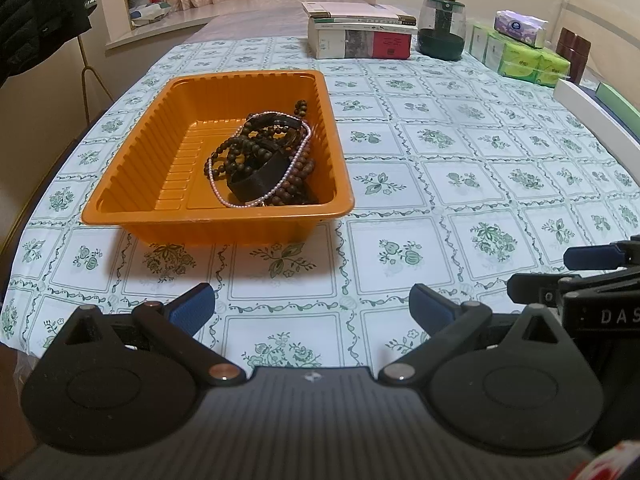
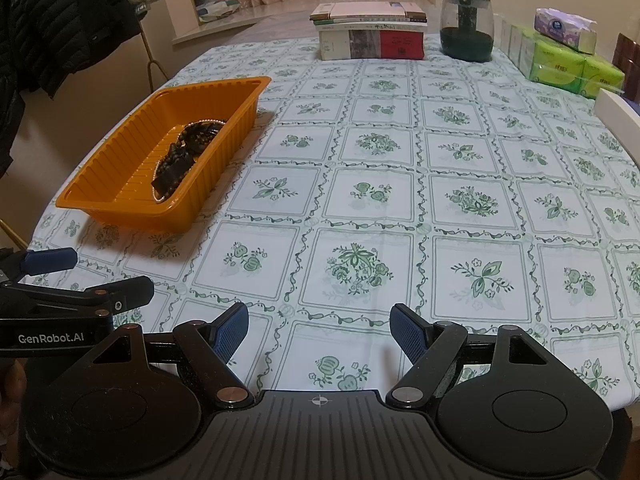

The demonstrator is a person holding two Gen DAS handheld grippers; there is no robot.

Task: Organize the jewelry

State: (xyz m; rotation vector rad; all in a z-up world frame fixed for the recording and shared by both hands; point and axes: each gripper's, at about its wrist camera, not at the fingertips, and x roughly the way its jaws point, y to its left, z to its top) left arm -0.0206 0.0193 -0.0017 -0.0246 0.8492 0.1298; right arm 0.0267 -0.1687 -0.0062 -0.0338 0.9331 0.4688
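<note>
An orange plastic tray [image 1: 120, 196] [image 2: 104, 208] sits on the left part of the table. In its right half lies a tangled heap of jewelry [image 1: 260, 156] [image 2: 184, 152]: dark wooden bead strings, a thin pearl necklace [image 1: 294, 160] and black bands. My left gripper [image 1: 312, 308] is open and empty, low over the tablecloth just in front of the tray. To its right, my right gripper [image 2: 318, 328] is open too, with only cloth between its blue pads. Each gripper shows at the edge of the other's view.
A floral tablecloth [image 2: 360, 200] covers the table. At the far end stand stacked books [image 1: 360, 32], a dark glass jar [image 1: 442, 26] and tissue packs [image 1: 520, 48]. A white box [image 1: 592, 108] lies at the right edge. Dark jackets [image 2: 60, 20] hang at the left.
</note>
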